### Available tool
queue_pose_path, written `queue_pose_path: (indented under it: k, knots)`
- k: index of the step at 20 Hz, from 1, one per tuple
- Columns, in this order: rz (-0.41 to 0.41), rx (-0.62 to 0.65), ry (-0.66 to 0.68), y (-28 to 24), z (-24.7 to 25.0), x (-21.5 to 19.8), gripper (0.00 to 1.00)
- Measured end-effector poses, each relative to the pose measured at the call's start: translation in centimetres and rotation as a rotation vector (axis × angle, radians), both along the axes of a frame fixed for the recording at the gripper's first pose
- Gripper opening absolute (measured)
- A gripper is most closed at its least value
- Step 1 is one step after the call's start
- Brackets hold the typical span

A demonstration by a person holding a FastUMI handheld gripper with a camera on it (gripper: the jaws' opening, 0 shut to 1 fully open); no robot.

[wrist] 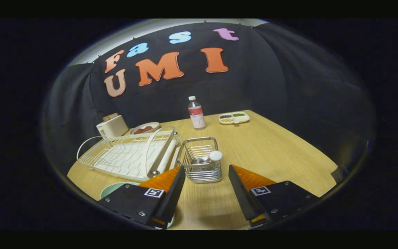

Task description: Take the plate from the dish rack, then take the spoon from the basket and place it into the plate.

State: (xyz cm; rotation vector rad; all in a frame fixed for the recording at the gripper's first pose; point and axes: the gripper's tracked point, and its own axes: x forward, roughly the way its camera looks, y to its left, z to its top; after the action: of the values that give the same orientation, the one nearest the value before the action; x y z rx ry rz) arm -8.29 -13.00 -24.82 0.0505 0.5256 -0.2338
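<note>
Jaws of the gripper stand spread wide with nothing between them, hovering low over a wooden worktop and pointing at a small wire basket just ahead. A spoon leans inside that basket, its rounded white end poking above the rim on the side nearer the right jaw, a handy part to pinch. A pale green plate lies flat on the worktop beside and partly under the left jaw, so it seems already taken out and set close by to receive the spoon. Left of the basket and touching it sits a white wire dish rack, with no dishes visible in it. Farther back stand a white toaster, a bowl holding something reddish, a clear bottle and a divided snack tray, all well apart from the jaws. Judging by this layout, reaching for the spoon is the step in hand
</note>
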Motion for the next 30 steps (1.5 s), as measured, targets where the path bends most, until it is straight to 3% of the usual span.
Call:
queue_pose_path:
  k: [4, 11, 12, 15, 22, 30]
  knots:
    - [0.002, -0.017, -0.099, 0.3, 1.5, 1.2, 0.67]
    - [-0.046, -0.004, -0.141, 0.0, 1.9, 1.3, 0.18]
    - [-0.043, 0.031, -0.142, 0.3, 2.0, 1.3, 0.16]
    - [-0.046, 0.106, -0.158, 0.8, 2.8, 1.8, 0.15]
    - [-0.088, 0.128, -0.258, 0.1, 6.1, 2.9, 0.11]
    - [-0.031, 0.101, -0.352, 1.5, 11.9, 1.6, 0.10]
